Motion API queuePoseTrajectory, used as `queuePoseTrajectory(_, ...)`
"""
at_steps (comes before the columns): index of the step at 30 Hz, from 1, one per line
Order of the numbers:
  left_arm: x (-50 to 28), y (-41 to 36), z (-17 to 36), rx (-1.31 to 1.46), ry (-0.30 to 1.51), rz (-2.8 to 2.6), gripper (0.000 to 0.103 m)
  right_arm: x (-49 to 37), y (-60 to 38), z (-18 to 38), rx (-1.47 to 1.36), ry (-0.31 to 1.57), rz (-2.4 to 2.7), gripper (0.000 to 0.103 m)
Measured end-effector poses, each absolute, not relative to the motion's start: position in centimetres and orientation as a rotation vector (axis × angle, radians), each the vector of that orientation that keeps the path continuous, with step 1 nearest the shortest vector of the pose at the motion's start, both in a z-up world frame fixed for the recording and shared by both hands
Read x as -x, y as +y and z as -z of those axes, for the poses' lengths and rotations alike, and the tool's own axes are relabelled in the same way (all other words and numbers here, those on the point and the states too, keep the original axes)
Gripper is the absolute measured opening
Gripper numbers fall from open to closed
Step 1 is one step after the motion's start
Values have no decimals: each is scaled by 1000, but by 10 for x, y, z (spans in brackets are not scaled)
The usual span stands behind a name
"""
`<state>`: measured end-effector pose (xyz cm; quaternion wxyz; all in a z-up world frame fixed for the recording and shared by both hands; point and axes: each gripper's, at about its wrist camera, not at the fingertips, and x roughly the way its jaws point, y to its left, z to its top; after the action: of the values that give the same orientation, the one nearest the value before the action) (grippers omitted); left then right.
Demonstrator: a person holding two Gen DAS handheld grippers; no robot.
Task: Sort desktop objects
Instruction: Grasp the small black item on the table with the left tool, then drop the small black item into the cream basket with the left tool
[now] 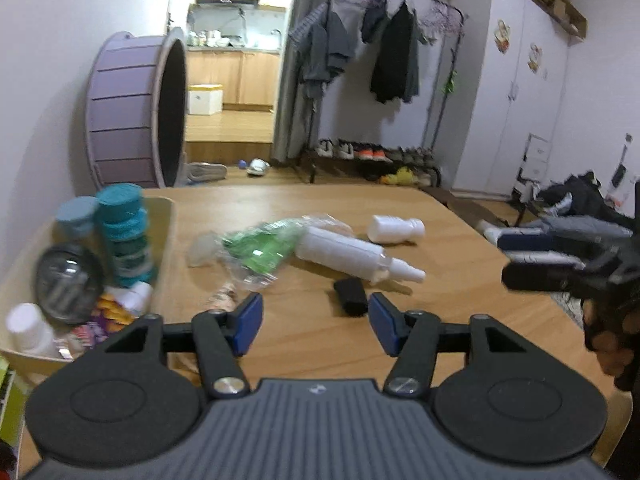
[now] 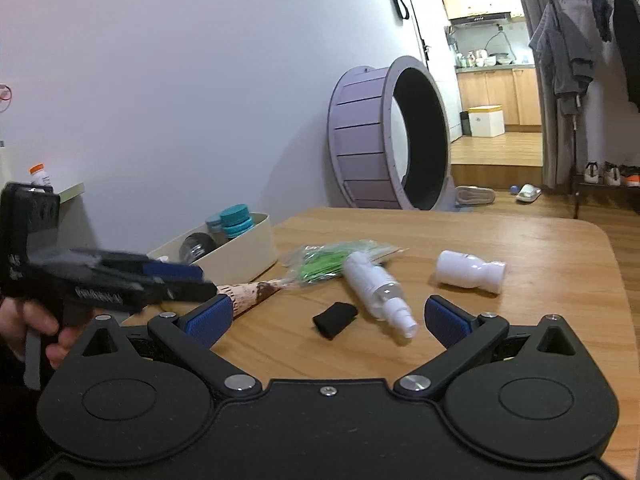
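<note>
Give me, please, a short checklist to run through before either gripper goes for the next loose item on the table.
1. Left gripper open and holding nothing: ok.
2. Right gripper open and holding nothing: ok.
3. Small black object lies free, apart from the spray bottle: ok.
4. White bottle lies on its side, clear of other items: ok.
5. Room left in the beige bin: cannot tell, it looks crowded.
6. Sharp view: not ok, left wrist picture is blurred.
</note>
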<state>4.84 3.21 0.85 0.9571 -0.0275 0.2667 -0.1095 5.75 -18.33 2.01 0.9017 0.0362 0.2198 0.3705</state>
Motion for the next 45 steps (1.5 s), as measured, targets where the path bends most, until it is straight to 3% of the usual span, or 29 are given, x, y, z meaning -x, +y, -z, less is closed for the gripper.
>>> queuePoseTrajectory(2, -54, 22, -2, 33, 550, 238, 45, -56, -187, -22, -82, 447, -785, 103)
queuePoseTrajectory(4, -65, 15, 3, 19, 566, 246, 42, -52, -191, -23, -82, 437, -808, 103)
queuePoseTrajectory(22, -115, -22, 34, -10, 675, 247, 46, -40, -199, -31, -94, 429, -884, 103)
queuePoseTrajectory(25, -117, -22, 37, -17, 675, 248, 38, -40, -200, -32, -96, 428, -885, 103)
queuePoseTrajectory(26, -117, -22, 38, -15, 678, 252, 26, -39, -201, -32, -96, 427, -886, 103)
queuePoseTrajectory(31, -108, -18, 33, -5, 663, 259, 11, -39, -200, -33, -101, 424, -892, 103)
queuePoseTrajectory(45, -20, 42, -29, 52, 499, 169, 8, -35, -176, -33, -98, 429, -956, 103)
